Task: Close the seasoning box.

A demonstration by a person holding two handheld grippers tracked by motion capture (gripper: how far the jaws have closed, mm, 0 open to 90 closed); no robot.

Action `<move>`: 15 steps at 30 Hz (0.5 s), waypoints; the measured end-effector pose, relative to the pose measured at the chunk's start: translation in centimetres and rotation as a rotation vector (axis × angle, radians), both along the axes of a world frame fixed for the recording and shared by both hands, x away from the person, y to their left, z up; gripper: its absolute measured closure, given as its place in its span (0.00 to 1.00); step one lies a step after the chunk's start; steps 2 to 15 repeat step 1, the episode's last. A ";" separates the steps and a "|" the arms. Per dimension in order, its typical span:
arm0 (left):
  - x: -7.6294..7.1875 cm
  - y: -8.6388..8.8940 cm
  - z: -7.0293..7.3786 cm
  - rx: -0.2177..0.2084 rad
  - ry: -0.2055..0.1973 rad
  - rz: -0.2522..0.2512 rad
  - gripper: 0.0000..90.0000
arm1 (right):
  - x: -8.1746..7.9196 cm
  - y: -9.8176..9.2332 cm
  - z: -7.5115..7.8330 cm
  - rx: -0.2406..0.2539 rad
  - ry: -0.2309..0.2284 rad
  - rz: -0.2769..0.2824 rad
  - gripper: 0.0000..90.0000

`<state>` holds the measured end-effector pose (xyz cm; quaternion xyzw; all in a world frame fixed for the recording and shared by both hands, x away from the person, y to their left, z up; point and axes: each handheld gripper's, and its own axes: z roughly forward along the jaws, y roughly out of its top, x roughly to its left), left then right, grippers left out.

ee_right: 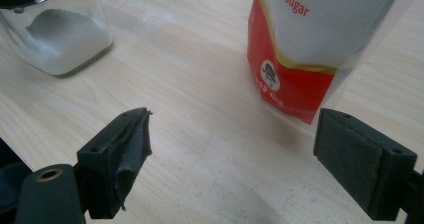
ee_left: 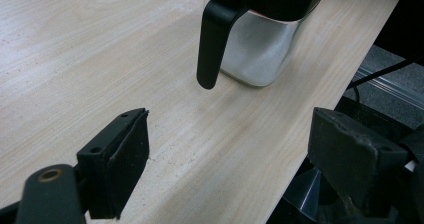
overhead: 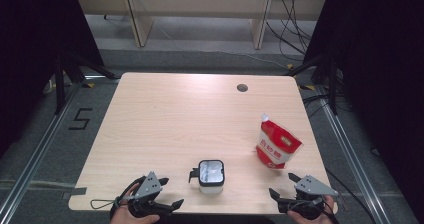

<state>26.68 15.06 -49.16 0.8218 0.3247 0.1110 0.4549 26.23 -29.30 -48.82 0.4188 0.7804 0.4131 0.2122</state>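
Here, the glass jar (overhead: pixel 210 175) with a black rim and black handle stands upright near the front edge of the desk (overhead: pixel 165 119), holding white powder; it serves as the landmark. To the jar's left, well apart, the left gripper (overhead: pixel 171 193) rests at the desk's front edge, its 2 fingers (ee_left: pixel 120 159) spread wide with nothing between them, pointing toward the jar's handle. To the jar's right and slightly farther back stands the red and white sugar pouch (overhead: pixel 276 145), upright. The right gripper (overhead: pixel 281 185) sits right of the jar, just in front of the pouch, fingers (ee_right: pixel 362 159) spread wide and empty.
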 end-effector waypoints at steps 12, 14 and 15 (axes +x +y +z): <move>0.0 0.0 0.0 0.001 0.003 0.002 0.18 | 0.0 0.0 0.0 0.000 0.000 0.001 0.18; 0.0 0.0 0.0 0.001 0.003 0.002 0.18 | 0.0 0.0 0.0 0.000 0.000 0.001 0.18; 0.0 0.0 0.0 0.001 0.003 0.002 0.18 | 0.0 0.0 0.0 0.000 0.000 0.001 0.18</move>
